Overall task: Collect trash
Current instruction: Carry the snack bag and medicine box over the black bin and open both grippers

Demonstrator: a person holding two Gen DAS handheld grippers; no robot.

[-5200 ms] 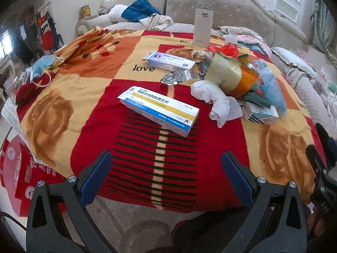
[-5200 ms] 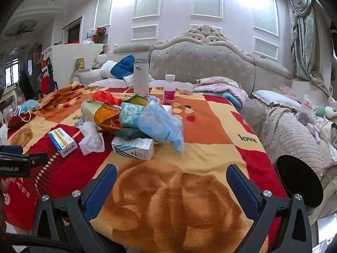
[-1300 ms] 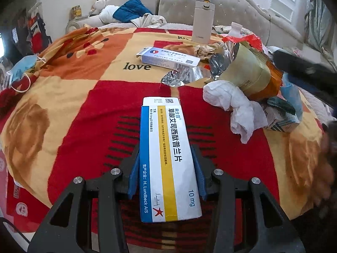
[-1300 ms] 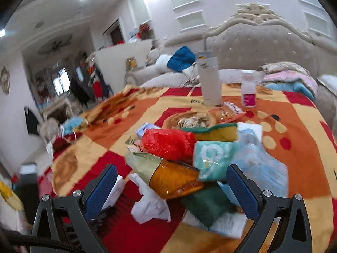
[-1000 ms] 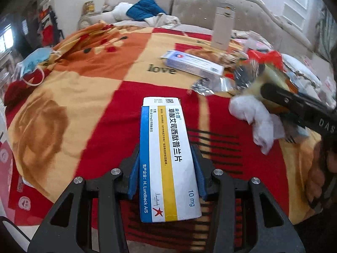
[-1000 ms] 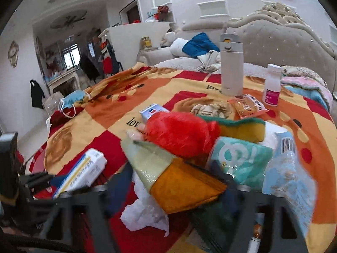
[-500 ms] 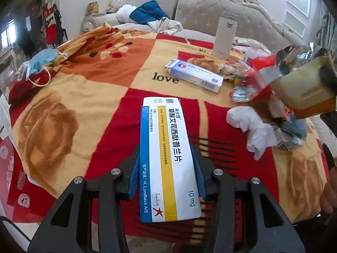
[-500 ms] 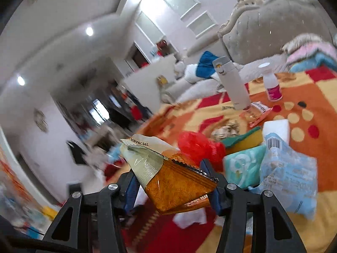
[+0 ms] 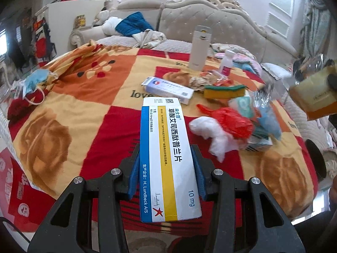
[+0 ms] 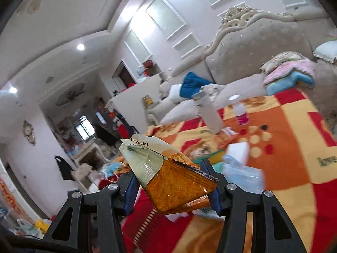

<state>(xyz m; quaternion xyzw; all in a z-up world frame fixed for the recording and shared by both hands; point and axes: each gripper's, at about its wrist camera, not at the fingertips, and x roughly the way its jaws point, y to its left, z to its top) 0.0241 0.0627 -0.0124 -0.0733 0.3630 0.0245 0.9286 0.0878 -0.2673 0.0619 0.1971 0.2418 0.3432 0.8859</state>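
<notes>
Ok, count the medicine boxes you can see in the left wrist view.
2, maybe more. One medicine box is clamped in the left gripper; a second box lies on the blanket beyond it. The trash pile may hide others.

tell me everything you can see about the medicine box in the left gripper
The medicine box is a long, flat white carton, apparently cardboard, with a blue stripe along one edge, a yellow stripe down the middle, Chinese lettering, "10 mg", a red star and a code near its far end. The left gripper clamps its long sides, its printed face up, above the blanket.
</notes>
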